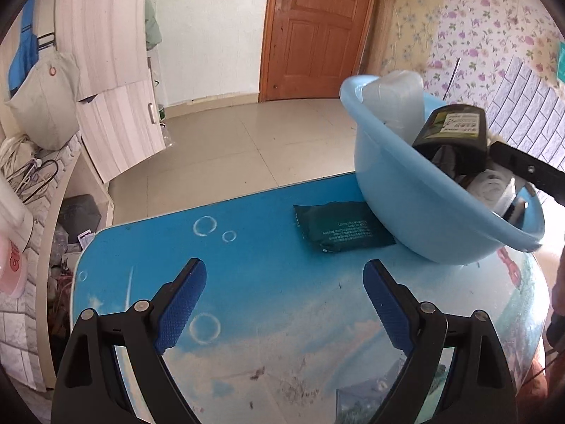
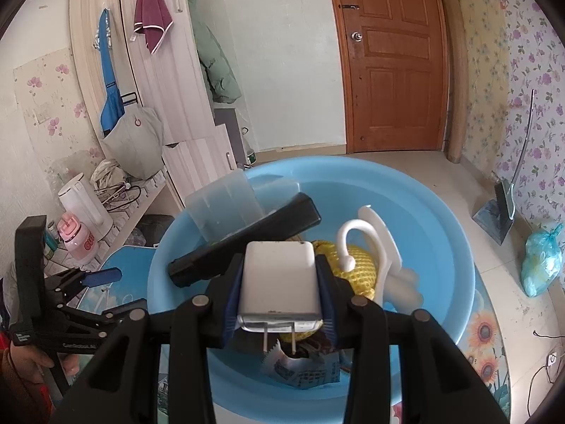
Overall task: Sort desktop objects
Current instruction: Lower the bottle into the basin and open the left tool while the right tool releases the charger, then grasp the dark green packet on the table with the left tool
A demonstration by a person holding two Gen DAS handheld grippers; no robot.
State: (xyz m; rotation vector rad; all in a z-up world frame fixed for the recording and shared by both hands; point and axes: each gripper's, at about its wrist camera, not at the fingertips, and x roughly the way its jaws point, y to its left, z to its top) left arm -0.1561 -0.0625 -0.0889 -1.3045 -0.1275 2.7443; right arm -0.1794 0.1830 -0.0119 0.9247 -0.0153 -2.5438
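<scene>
Left wrist view: left gripper [image 1: 284, 275] at bottom centre, blue-padded jaws spread wide with nothing between them, above the blue printed table [image 1: 247, 247]. Dark green packet [image 1: 342, 228] flat on the table at centre right, up and to the right of the jaw tips and apart from them, its right edge tucked against the light blue basin [image 1: 399, 219]. Basin at right, tilted in the fisheye, with a clear plastic container [image 1: 395, 95] and a dark bottle with a green label [image 1: 452, 134] inside. Black finger of the other tool entering from the right edge above the basin rim.

Right wrist view: right gripper [image 2: 279, 275] at bottom centre, pinching a white charger plug [image 2: 279, 279] between its pads, prongs toward the camera. Held directly over the basin [image 2: 441, 247], which fills mid-frame. Inside, beyond the plug: a black elongated object [image 2: 247, 243], the clear container [image 2: 222, 208], a white hook [image 2: 367, 236], a yellow mesh item [image 2: 360, 268]; printed wrappers below the prongs. Left gripper [image 2: 102, 277] at lower left, one blue pad visible, a hand [image 2: 28, 360] on its handle.
</scene>
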